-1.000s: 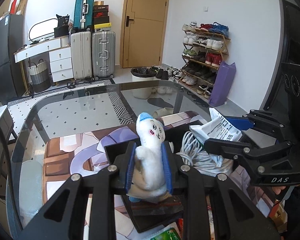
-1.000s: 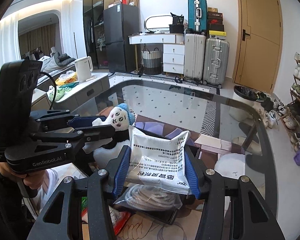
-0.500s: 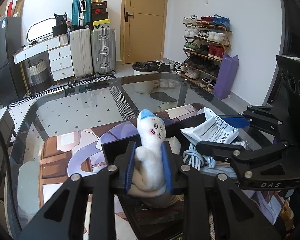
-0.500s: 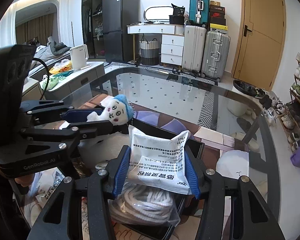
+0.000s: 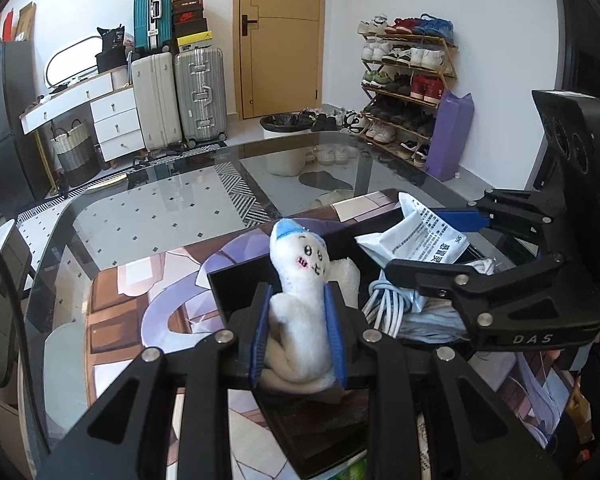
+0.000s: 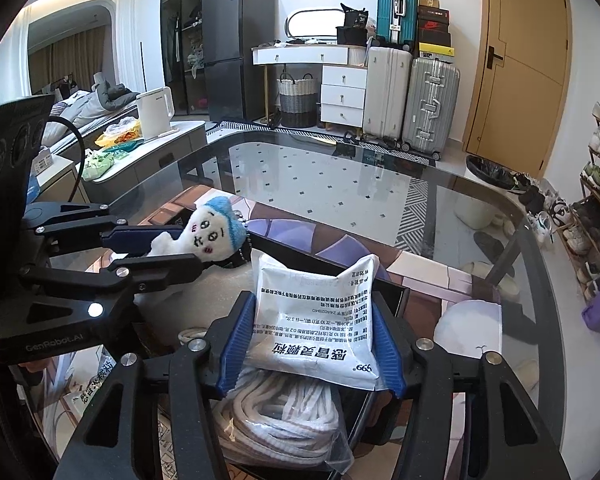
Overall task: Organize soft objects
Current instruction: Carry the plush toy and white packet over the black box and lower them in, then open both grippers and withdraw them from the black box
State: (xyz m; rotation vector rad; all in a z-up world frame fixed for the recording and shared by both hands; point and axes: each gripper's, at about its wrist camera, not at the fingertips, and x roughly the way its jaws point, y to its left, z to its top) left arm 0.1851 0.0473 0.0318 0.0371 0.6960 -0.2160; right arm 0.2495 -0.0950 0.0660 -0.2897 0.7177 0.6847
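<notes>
My left gripper (image 5: 298, 312) is shut on a small white plush toy (image 5: 304, 292) with a blue cap, held over a black tray (image 5: 236, 284) on the glass table. The toy also shows in the right wrist view (image 6: 210, 236), pinched in the left gripper (image 6: 180, 250). My right gripper (image 6: 312, 320) is shut on a white printed packet (image 6: 316, 320), held above a bagged coil of white rope (image 6: 284, 420) in the tray. The packet (image 5: 424, 236) and the right gripper (image 5: 432, 244) show at the right of the left wrist view, over the rope (image 5: 392, 304).
The glass table (image 5: 148, 216) carries a printed mat (image 5: 116, 312) under the tray. A white foam piece (image 5: 346, 276) lies in the tray behind the toy. Suitcases (image 5: 180, 96), a drawer unit, a door and a shoe rack (image 5: 408, 84) stand far behind.
Both grippers have moved lower and a little forward over the tray, still holding the toy and the packet. The rope coil now lies closer under the packet.
</notes>
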